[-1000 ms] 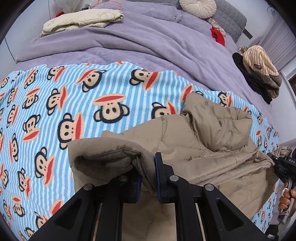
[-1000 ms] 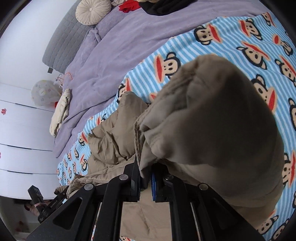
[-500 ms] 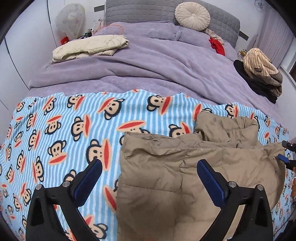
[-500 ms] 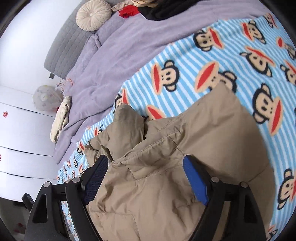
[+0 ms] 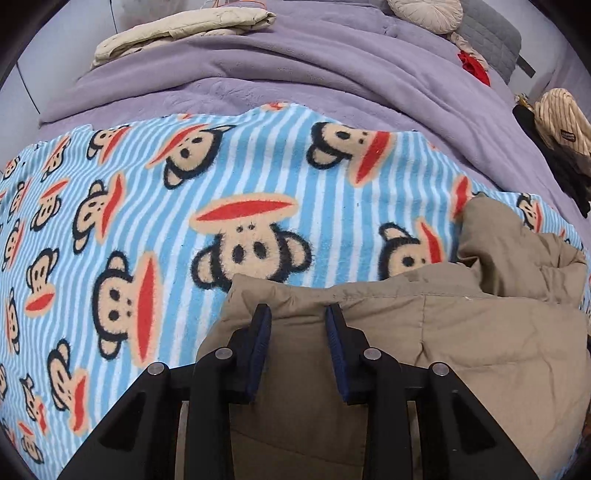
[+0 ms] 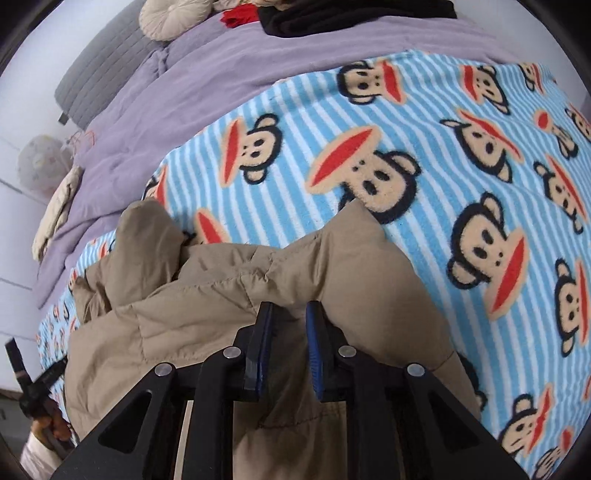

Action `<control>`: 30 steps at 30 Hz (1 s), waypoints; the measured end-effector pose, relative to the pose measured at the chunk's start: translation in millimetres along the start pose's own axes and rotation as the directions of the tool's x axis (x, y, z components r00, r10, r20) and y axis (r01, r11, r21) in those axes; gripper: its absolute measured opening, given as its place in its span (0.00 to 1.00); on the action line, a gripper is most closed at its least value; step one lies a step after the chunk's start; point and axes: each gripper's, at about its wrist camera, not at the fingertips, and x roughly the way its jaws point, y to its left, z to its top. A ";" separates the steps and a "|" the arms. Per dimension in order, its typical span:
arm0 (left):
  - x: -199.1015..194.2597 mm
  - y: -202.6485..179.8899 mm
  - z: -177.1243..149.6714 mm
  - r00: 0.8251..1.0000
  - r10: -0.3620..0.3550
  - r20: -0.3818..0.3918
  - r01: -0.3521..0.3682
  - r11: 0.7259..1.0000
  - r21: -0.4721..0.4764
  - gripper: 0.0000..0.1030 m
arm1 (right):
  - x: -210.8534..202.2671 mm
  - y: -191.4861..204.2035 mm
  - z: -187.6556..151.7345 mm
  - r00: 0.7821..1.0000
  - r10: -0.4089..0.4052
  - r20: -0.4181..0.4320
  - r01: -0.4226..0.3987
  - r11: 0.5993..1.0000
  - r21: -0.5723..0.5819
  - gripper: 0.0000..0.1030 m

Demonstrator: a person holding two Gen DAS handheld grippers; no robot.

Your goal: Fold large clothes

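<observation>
A tan padded jacket (image 5: 443, 350) lies bunched on a blue striped monkey-print blanket (image 5: 258, 177). In the left wrist view my left gripper (image 5: 297, 325) points down at the jacket's stitched far edge near its left corner. Its jaws are closing, with the hem between the blue pads and little sign of a pinch. In the right wrist view my right gripper (image 6: 290, 321) is down on the jacket (image 6: 184, 314) near its right corner. Its jaws are closing too, and a puckered ridge of fabric is gathered between the pads. The blanket (image 6: 443, 129) stretches beyond.
A purple duvet (image 5: 332, 74) covers the far half of the bed. A folded cream garment (image 5: 177, 33) lies on it at the far left. A round cushion (image 5: 424, 11), a red item (image 5: 474, 68) and a pile of striped and black clothes (image 5: 554, 125) sit at the far right. A hand (image 6: 48, 424) shows in the right wrist view.
A second ago both grippers held the jacket lifted. Half a second ago both stood wide open over the dropped jacket. Now both have sunk onto its far edge, jaws narrowed around the fabric.
</observation>
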 end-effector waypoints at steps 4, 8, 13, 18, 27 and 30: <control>16.8 -0.6 5.2 1.000 -0.008 -0.006 0.008 1.000 0.013 0.33 | 19.8 -1.0 9.0 1.000 -0.016 0.011 0.016 1.000 -0.004 0.17; 21.8 8.6 16.8 0.999 -0.036 -0.019 0.036 0.999 -0.018 0.33 | 32.2 -1.3 14.9 0.999 -0.039 0.013 0.039 0.999 -0.015 0.16; -12.3 23.1 19.3 0.999 -0.042 0.001 0.042 0.998 -0.042 0.33 | 22.9 9.5 19.5 0.996 -0.088 0.014 0.089 0.996 -0.026 0.19; -53.3 42.6 -5.9 0.999 -0.027 0.042 0.027 1.000 -0.003 0.33 | -31.5 37.4 -2.7 0.981 -0.143 0.134 0.159 0.981 -0.114 0.21; -28.9 56.7 -25.6 0.998 0.058 -0.032 -0.059 0.998 -0.026 0.61 | -12.5 17.5 -37.4 0.977 -0.203 0.071 0.210 0.971 -0.117 0.20; -64.8 63.3 -25.8 0.998 0.069 0.010 -0.069 0.998 0.003 0.61 | -35.7 22.3 -34.8 0.981 -0.181 0.066 0.187 0.978 -0.088 0.25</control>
